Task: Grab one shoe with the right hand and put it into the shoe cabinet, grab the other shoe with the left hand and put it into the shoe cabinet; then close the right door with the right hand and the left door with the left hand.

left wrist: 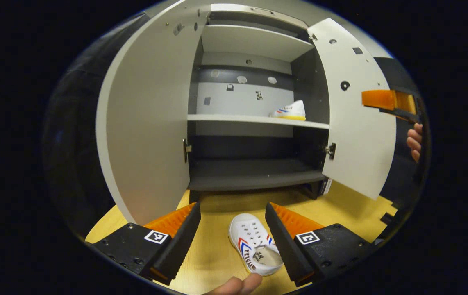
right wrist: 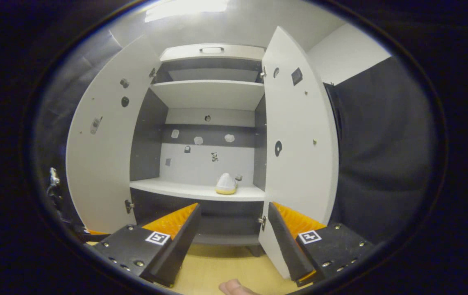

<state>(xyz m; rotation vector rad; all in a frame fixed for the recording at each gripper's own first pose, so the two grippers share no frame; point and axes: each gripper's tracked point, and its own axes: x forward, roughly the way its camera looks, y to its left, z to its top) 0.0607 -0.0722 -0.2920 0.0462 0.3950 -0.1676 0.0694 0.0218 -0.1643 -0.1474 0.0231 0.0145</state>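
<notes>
Between spread left tongs (left wrist: 232, 221), shoe (left wrist: 254, 244) toe toward cabinet (left wrist: 254, 119); right tongs (right wrist: 232, 221) apart.

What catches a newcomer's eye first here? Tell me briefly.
The tall cabinet stands with both doors swung wide open. One white shoe sits on its middle shelf at the right. The other shoe lies on the wooden floor, between the open fingers of the left gripper.

shelf shoe (left wrist: 291, 110): heel behind right door (left wrist: 357, 110) | right claw (left wrist: 389, 101): edge-cropped, state unclear
</notes>
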